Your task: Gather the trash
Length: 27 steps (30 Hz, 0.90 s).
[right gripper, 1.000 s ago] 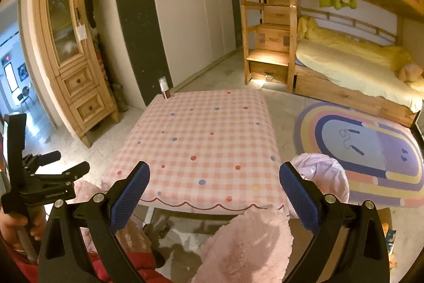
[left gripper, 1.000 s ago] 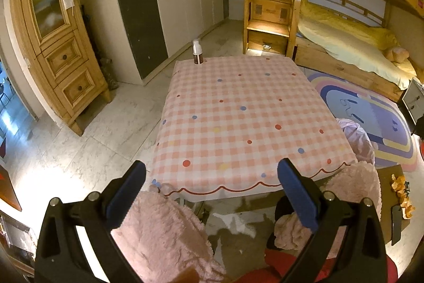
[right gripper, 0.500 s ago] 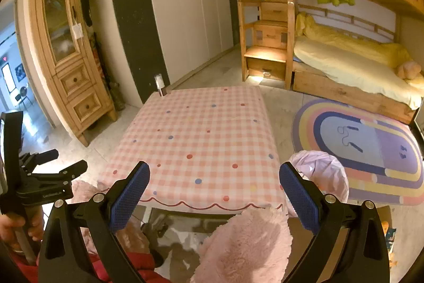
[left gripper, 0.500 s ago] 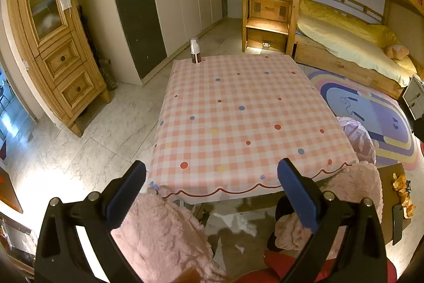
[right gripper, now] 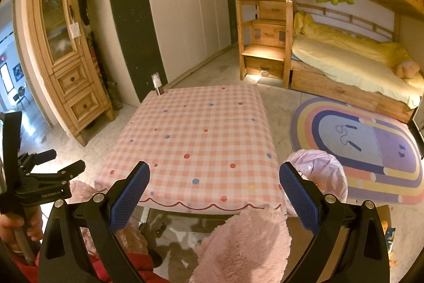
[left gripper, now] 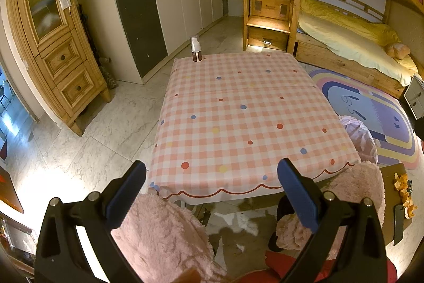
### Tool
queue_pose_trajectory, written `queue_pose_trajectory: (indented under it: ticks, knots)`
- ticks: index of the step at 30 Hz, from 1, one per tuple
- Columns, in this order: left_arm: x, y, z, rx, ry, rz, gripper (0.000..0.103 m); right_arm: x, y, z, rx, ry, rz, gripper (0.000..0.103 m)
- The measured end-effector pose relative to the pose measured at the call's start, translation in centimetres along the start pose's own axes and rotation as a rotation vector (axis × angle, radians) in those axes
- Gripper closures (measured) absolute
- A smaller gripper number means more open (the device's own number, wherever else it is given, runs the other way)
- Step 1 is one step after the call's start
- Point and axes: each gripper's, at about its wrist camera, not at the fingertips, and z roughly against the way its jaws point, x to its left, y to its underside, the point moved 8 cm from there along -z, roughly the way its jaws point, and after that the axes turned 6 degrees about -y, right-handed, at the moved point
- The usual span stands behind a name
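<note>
Pink-checked tablecloth [left gripper: 238, 118], bare but for a small bottle [left gripper: 196, 49] at far left corner. Left gripper [left gripper: 212, 192] and right gripper [right gripper: 214, 192] both spread wide, empty. Probably pre-reach; next, reaching far-left toward bottle, bin bag [right gripper: 318, 169] near right.

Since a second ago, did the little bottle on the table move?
No. The bottle stands at the same far left corner of the checked table; only the camera shifted a bit.
</note>
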Motion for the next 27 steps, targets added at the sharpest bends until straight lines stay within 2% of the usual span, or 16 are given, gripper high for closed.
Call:
queue_pose_trajectory:
  ticks: [27]
  knots:
    - [0.36, -0.16, -0.08, -0.004, -0.002, -0.009, 0.007, 0.06, -0.06, -0.35, -0.002, 0.007, -0.001, 0.006]
